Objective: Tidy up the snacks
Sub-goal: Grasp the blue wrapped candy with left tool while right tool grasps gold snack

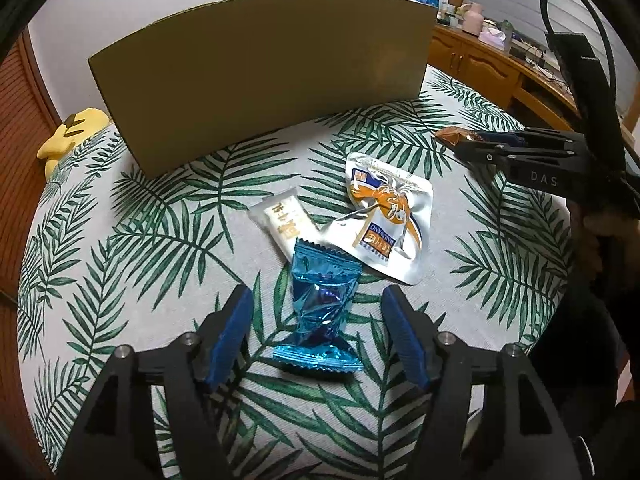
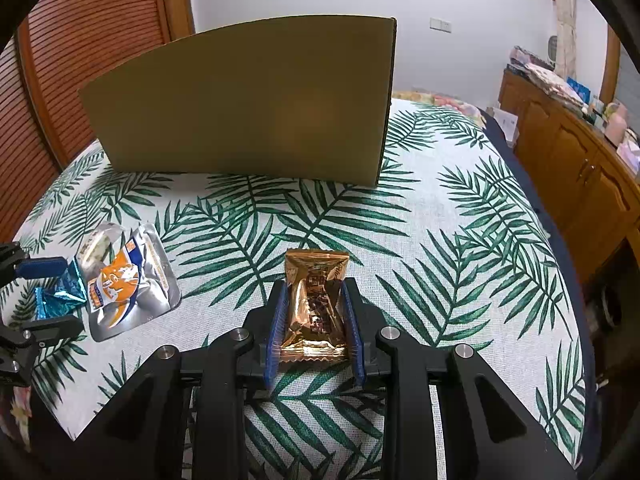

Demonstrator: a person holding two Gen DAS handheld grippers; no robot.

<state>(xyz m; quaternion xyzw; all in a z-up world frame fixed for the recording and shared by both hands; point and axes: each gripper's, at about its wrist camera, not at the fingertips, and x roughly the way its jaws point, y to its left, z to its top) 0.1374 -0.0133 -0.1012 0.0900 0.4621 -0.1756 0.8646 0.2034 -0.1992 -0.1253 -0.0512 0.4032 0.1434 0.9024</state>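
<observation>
A blue foil snack lies on the leaf-print tablecloth between the fingers of my left gripper, which is open, with its pads apart from the wrapper. Just beyond it lie a white packet and a silver pouch with orange print. My right gripper is shut on a gold-brown snack packet and holds it above the cloth. From the left wrist view the right gripper is at the far right. A brown cardboard box stands upright behind the snacks.
A yellow plush toy sits at the table's far left edge. A wooden cabinet with clutter on top runs along the right. In the right wrist view, the left gripper and the snack pile are at the left.
</observation>
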